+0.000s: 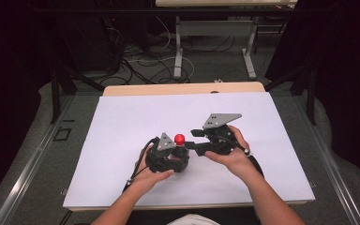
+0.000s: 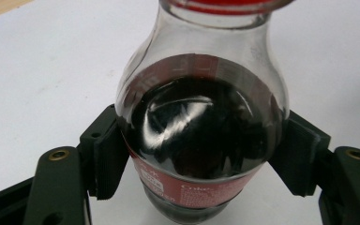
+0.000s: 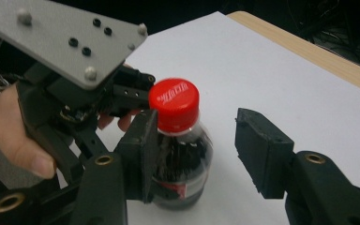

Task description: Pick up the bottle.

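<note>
A small cola bottle [image 2: 201,131] with dark liquid, a red label and a red cap [image 3: 174,104] stands upright on the white sheet. My left gripper [image 2: 201,159] is shut on its body, one pad [image 2: 105,159] pressed to each side. In the high view the cap [image 1: 179,138] rises just above the left gripper [image 1: 178,153]. My right gripper [image 1: 193,141] comes in from the right at neck height. Its jaws straddle the bottle in the right gripper view [image 3: 199,154]. The left pad [image 3: 143,150] is against the neck and the right pad [image 3: 260,157] stands well apart.
A white sheet [image 1: 122,122] covers most of the wooden table [image 1: 183,89], with free room all around the hands. A grey plate [image 3: 61,42] tops the left gripper. Beyond the table are a second table's legs [image 1: 178,56] and floor cables [image 1: 136,65].
</note>
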Demonstrator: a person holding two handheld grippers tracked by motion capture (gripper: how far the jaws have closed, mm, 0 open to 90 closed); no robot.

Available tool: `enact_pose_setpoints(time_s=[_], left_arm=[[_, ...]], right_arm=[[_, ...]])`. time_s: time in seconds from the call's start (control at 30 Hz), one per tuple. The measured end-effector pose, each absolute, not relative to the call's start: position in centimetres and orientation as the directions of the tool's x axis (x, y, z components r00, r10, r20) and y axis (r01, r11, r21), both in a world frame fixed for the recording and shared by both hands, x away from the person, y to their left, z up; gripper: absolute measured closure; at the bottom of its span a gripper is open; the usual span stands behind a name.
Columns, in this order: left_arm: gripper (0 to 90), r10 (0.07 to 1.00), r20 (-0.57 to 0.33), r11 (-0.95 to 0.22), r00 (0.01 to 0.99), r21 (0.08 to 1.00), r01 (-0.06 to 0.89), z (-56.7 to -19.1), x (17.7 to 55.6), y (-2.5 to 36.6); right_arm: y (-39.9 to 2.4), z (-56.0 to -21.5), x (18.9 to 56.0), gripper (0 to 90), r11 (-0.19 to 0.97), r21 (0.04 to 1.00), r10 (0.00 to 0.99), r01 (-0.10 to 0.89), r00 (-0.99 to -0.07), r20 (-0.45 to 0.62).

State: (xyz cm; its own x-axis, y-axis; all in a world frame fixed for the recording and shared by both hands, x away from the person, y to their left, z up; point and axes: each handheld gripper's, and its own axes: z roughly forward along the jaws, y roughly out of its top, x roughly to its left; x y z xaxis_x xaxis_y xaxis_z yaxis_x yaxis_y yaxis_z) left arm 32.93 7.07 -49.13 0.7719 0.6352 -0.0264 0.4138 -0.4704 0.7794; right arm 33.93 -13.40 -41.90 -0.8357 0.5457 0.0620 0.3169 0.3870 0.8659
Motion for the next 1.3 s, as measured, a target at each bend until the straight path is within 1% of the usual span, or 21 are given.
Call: enact_pose_setpoints(time_s=[0.1,0.2,0.27,0.4,0.43,0.57,0.6,0.9,1.13,1.17,1.2,1.3], left_arm=[[29.7,0.624,-0.026,-0.476,0.781,0.78,0.407,-49.2,32.7,6.7],[29.7,0.604,-0.028,-0.504,0.797,0.761,0.408,-49.1,32.5,6.5],[29.7,0.608,-0.024,-0.493,0.794,0.772,0.401,-49.3,32.4,6.3],[29.7,0.592,-0.02,-0.508,0.806,0.767,0.392,-49.2,32.2,6.2],[29.7,0.596,-0.028,-0.496,0.803,0.773,0.396,-49.2,32.1,6.1],[29.7,0.589,-0.014,-0.502,0.808,0.777,0.38,-49.0,32.0,6.1],[29.7,0.596,-0.024,-0.486,0.802,0.785,0.385,-49.0,31.9,6.0],[29.7,0.595,-0.027,-0.49,0.803,0.781,0.389,-48.8,31.7,6.0],[29.8,0.588,-0.008,-0.503,0.809,0.78,0.373,-48.7,31.7,6.2],[29.8,0.578,-0.014,-0.515,0.816,0.769,0.378,-48.6,31.7,6.3],[29.8,0.589,-0.009,-0.5,0.808,0.782,0.373,-48.7,31.7,6.2],[29.9,0.592,-0.015,-0.499,0.806,0.778,0.381,-48.7,31.6,6.3]], right_arm=[[-13.2,-42.1,33.8,51.4,0.356,0.87,0.54,0.341,-0.835,0.106],[-12.9,-42.1,33.8,54.7,0.37,0.868,0.534,0.331,-0.84,0.093],[-12.7,-42.0,33.8,57.2,0.382,0.862,0.523,0.334,-0.847,0.097],[-12.1,-41.7,33.8,57.5,0.408,0.847,0.516,0.34,-0.852,0.094],[-11.9,-41.6,33.8,57.5,0.413,0.847,0.515,0.335,-0.853,0.087],[-11.4,-41.5,33.9,59.0,0.411,0.843,0.528,0.347,-0.845,0.091],[-11.2,-41.5,33.9,59.0,0.416,0.84,0.528,0.348,-0.844,0.089],[-10.5,-41.6,33.9,60.9,0.431,0.827,0.545,0.362,-0.834,0.082],[-10.5,-41.4,34.1,61.4,0.46,0.822,0.504,0.336,-0.861,0.07],[-10.5,-41.4,34.2,61.5,0.463,0.82,0.498,0.337,-0.864,0.074],[-10.6,-41.3,34.3,61.5,0.472,0.816,0.488,0.332,-0.87,0.071],[-10.6,-41.3,34.6,61.6,0.476,0.817,0.467,0.325,-0.881,0.079]])
